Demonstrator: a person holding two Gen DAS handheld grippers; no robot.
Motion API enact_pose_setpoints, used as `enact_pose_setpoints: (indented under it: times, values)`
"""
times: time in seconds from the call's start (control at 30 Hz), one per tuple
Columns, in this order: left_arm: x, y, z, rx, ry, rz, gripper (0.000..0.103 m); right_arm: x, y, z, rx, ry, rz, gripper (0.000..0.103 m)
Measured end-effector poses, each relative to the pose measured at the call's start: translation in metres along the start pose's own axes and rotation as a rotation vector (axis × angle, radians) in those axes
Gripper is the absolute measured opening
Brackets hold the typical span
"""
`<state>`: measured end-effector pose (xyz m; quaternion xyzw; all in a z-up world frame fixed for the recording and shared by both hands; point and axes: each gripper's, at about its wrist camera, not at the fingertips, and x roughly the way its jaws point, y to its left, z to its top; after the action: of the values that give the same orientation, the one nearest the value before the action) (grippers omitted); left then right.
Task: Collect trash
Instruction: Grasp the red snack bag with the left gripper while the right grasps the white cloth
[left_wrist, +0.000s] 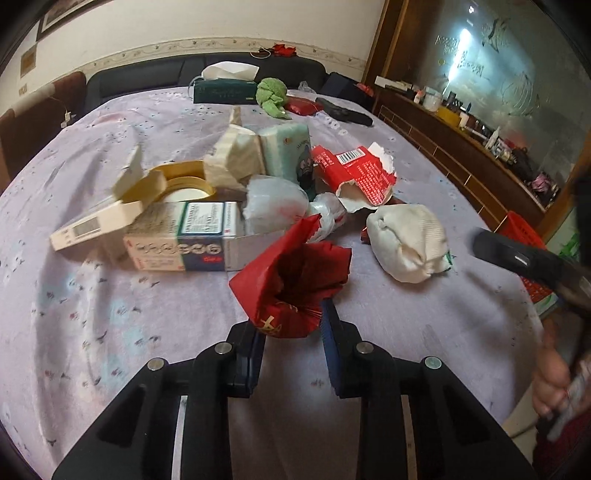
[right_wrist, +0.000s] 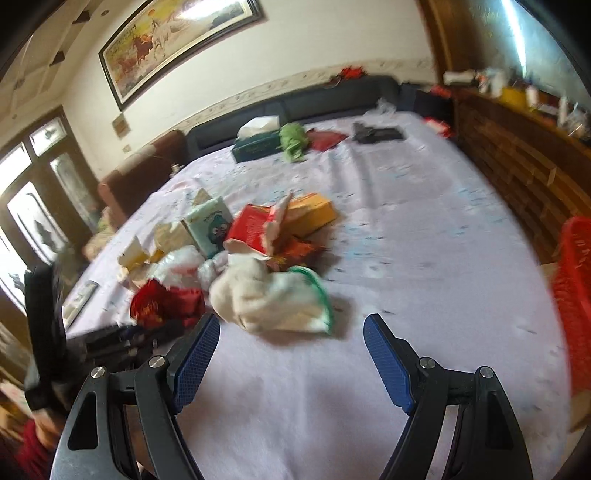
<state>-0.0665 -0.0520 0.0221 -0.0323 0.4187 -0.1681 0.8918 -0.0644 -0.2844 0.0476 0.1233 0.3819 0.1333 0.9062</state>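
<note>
Two grippers, two states: left gripper is clamped on the red wrapper, held just above the tablecloth at the near edge of the trash pile; right gripper is spread wide and empty. Next likely target, the white crumpled wad, lies dead ahead and slightly left of the right claw, long axis roughly crosswise to the fingers, so right is nearer. Right view alone shows the red basket beyond the table's right edge; left view alone confirms the grip.

crumpled red wrapper, clamped, off tablecloth
</note>
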Motion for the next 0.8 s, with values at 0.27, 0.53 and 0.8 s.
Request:
enact_pose_setpoints:
  times: [0.27, 0.53, 0.8]
  values:
    - [-0.017, 0.01, -0.007, -0.006, -0.035, 0.007, 0.027, 0.061, -0.003, 0.013, 0.083, 0.13, 0.086, 0.061]
    - [-0.02, 0.006, -0.007, 0.007, -0.055, -0.002, 0.027, 0.045, 0.017, -0.002, 0.046, 0.077, 0.064, 0.022]
    - [-0.024, -0.006, -0.007, 0.025, -0.065, -0.018, 0.027, 0.011, 0.018, -0.01, 0.033, 0.01, 0.046, 0.022]
